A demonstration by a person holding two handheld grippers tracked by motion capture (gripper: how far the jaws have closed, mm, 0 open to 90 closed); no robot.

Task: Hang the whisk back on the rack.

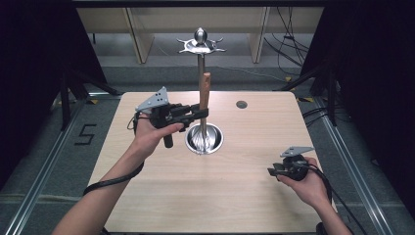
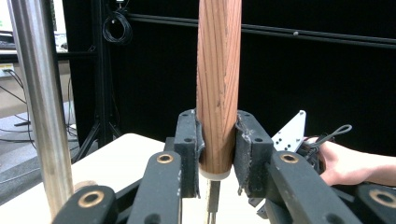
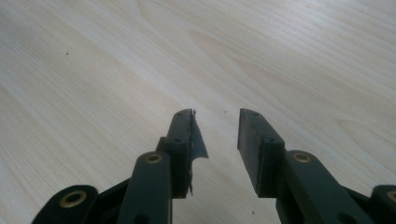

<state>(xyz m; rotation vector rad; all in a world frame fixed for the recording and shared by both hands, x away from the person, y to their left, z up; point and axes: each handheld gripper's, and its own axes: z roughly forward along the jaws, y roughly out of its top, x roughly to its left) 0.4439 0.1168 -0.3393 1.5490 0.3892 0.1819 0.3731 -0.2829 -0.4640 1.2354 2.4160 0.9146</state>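
A utensil with a wooden handle point(image 1: 206, 89) stands upright right beside the pole of a metal stand point(image 1: 200, 63). My left gripper point(image 1: 203, 112) is shut on that handle, about halfway up the pole. In the left gripper view the wooden handle point(image 2: 218, 84) sits clamped between the pads of the left gripper point(image 2: 217, 140), with a thin metal shaft point(image 2: 212, 198) below it and the steel pole point(image 2: 42, 107) at the left. The utensil's working end is hidden. My right gripper point(image 1: 271, 171) hovers low over the table's right front, open and empty point(image 3: 215, 135).
The stand has a round shiny base point(image 1: 215, 142) at the table's middle and a crown of hooks point(image 1: 200, 46) on top. A small dark hole point(image 1: 241, 104) marks the light wooden table point(image 1: 161, 196) at the back. Black frames and cables surround the table.
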